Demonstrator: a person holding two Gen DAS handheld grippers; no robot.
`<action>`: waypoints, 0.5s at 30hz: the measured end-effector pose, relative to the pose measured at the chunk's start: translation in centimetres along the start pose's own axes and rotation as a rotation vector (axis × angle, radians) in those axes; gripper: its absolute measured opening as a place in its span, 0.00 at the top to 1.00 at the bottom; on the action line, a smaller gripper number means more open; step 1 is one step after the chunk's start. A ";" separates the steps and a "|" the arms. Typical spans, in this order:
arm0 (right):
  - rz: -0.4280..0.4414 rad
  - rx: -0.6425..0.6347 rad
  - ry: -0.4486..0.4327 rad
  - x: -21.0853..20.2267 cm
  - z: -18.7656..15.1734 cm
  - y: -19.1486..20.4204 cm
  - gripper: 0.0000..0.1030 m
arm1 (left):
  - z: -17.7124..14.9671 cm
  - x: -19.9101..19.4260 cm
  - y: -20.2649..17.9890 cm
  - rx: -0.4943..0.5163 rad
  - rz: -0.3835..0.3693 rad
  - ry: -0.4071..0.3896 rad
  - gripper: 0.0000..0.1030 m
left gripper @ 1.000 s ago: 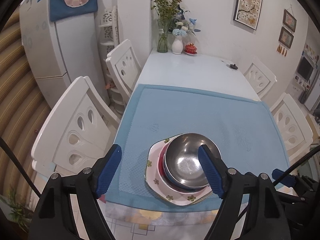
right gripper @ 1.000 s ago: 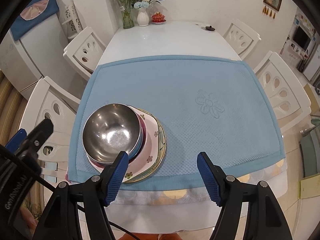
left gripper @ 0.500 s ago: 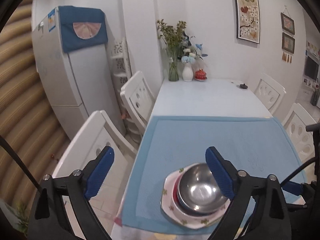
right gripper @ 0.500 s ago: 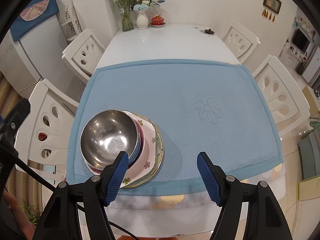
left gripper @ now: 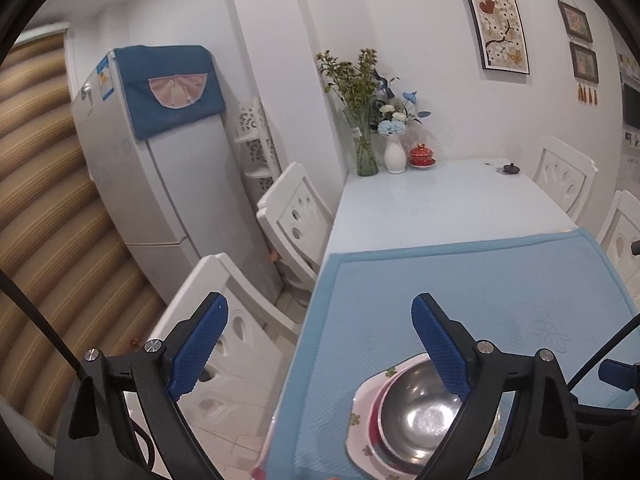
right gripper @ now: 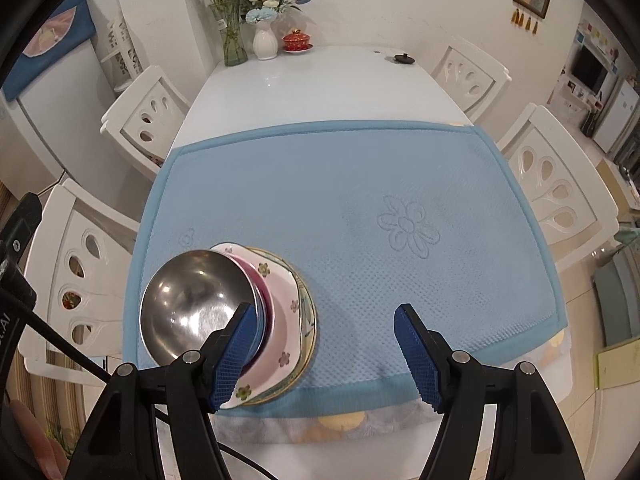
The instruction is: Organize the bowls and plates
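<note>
Left gripper (left gripper: 320, 344) jaws just opened wide, empty, up off the near-left table edge. Right gripper (right gripper: 324, 356) part open, empty, over the blue mat (right gripper: 360, 200). Steel bowl (right gripper: 192, 304) atop stacked bowls and floral plate (right gripper: 286, 320) at mat's near-left corner.

A long white glossy table (right gripper: 320, 80) carries a light blue textured mat with a darker blue border (right gripper: 360, 208) over its near half. At the far left edge stand a clear glass vase of green stems (right gripper: 234, 46), a white ceramic vase of blue flowers (right gripper: 265, 42) and a red lidded cup on a saucer (right gripper: 297, 41). A small dark lid (right gripper: 403, 58) lies far right. A stack of dishes (right gripper: 280, 320) sits on the mat's near left.
</note>
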State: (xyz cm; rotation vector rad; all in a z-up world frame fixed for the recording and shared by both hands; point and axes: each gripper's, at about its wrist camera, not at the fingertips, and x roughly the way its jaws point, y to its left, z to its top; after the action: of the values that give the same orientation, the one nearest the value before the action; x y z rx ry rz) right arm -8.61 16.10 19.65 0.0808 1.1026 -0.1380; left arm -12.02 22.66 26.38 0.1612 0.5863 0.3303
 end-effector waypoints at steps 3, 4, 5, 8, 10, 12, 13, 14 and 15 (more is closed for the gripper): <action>-0.011 0.004 -0.006 0.2 0.0 -0.3 0.33 | 0.2 0.5 -0.5 0.013 0.000 0.008 0.10; -0.013 0.005 -0.002 0.3 0.0 -0.4 0.33 | 0.4 0.6 -0.8 0.018 0.000 0.011 0.10; -0.011 0.005 0.003 0.4 0.1 -0.5 0.33 | 0.6 0.6 -1.2 0.020 -0.004 0.012 0.10; -0.015 -0.006 0.008 0.6 0.5 -1.3 0.33 | 1.1 0.5 -2.4 0.015 -0.026 0.024 0.10; -0.012 -0.011 0.002 0.6 0.9 -2.1 0.33 | 1.2 0.3 -3.2 0.019 -0.037 0.037 0.10; -0.001 -0.018 -0.005 0.5 1.4 -2.8 0.33 | 1.4 0.0 -4.3 0.020 -0.028 0.039 0.10; 0.004 -0.027 -0.009 0.5 1.6 -3.2 0.33 | 1.5 -0.1 -4.7 0.017 -0.019 0.042 0.10; 0.007 -0.041 -0.008 0.5 1.8 -3.6 0.33 | 1.6 -0.4 -5.2 0.009 -0.009 0.052 0.10; 0.010 -0.055 -0.005 0.6 2.0 -3.9 0.33 | 1.6 -0.5 -5.5 0.001 -0.013 0.059 0.10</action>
State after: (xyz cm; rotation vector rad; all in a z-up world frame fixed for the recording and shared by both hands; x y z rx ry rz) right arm -7.15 11.92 20.08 0.0366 1.1004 -0.0992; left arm -10.06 17.23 26.64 0.1490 0.6460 0.3234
